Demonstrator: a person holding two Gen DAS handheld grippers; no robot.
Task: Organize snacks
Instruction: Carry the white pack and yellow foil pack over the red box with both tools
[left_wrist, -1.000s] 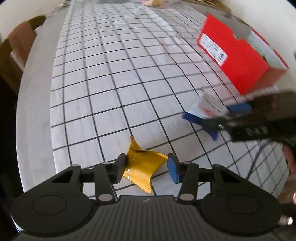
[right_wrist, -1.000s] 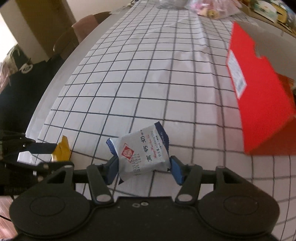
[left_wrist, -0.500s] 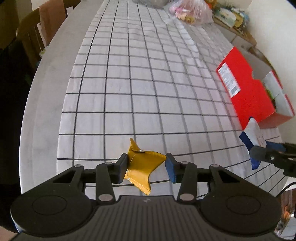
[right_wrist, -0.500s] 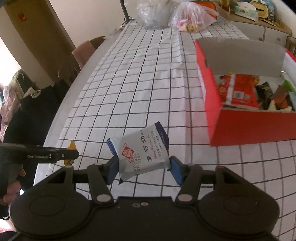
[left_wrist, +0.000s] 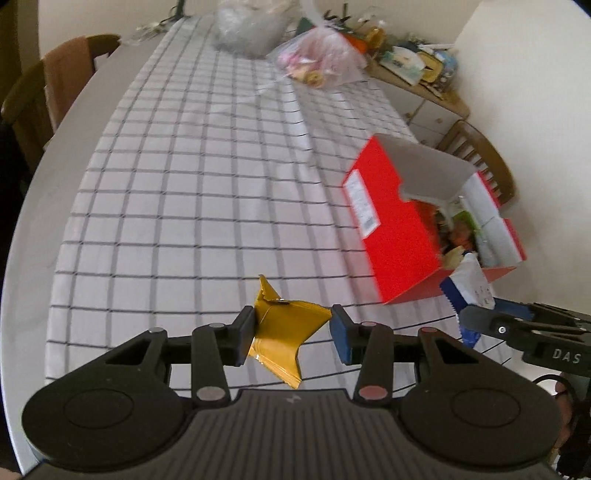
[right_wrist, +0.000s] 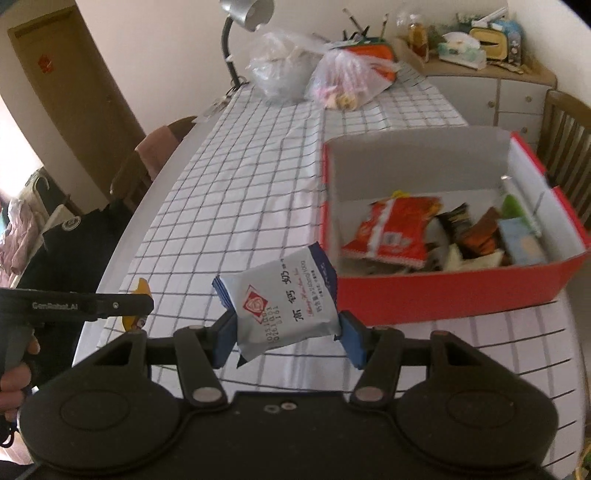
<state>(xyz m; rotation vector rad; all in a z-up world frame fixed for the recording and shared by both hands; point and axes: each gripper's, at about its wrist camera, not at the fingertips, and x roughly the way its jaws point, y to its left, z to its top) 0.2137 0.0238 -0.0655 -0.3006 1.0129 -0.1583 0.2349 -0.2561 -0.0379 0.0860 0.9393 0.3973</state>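
My left gripper (left_wrist: 291, 325) is shut on a crumpled yellow snack packet (left_wrist: 284, 339), held clear above the checked tablecloth (left_wrist: 184, 206). My right gripper (right_wrist: 284, 325) is shut on a white-and-blue packet (right_wrist: 284, 295), held tilted just left of the near corner of the open red box (right_wrist: 443, 291). Several snack packs lie inside the box, a red one (right_wrist: 391, 232) among them. In the left wrist view the red box (left_wrist: 399, 236) stands to the right, with the white-and-blue packet (left_wrist: 469, 284) in front of its near corner. The right wrist view shows the left gripper (right_wrist: 140, 306) at the far left.
Two filled plastic bags (right_wrist: 280, 70) (right_wrist: 351, 77) and a desk lamp (right_wrist: 243, 11) stand at the table's far end. Chairs (left_wrist: 62, 85) (right_wrist: 565, 122) flank the table. A cluttered sideboard (right_wrist: 498, 85) lies behind. The table's bare rim (left_wrist: 44, 206) curves along the left.
Both grippers have risen with their packets. The yellow packet has left the cloth. The right gripper has swung toward the red box, whose inside now shows.
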